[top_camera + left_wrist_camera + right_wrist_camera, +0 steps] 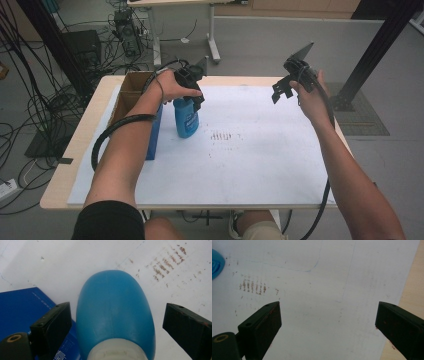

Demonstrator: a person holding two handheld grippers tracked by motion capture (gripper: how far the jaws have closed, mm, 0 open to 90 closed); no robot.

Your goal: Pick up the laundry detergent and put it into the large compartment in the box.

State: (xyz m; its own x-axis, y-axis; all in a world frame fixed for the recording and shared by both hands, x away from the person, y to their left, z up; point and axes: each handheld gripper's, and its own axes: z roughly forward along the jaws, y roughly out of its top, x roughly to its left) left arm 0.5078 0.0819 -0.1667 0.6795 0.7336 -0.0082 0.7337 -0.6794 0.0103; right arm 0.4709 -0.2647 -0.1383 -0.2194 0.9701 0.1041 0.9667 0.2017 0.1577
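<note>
High view — one blue bottle (pixel 186 119) (upright), two grippers

Black tongs (pixel 192 92) with screw holes, trailing black cables

Counter (pixel 75 150): light wood top, rectangular, standing on a grey floor (pixel 260 45).

White sheet (pixel 250 160): covers most of the counter, leaving bare wood along the left and right edges; brown smudge marks (pixel 220 136) near its middle.

Blue bottle (pixel 185 117): upright on the sheet, left of centre.

Blue box (pixel 153 135): stands just left of the bottle.

Cardboard box (pixel 131 87): open, at the counter's far left corner, behind the blue box.
</note>
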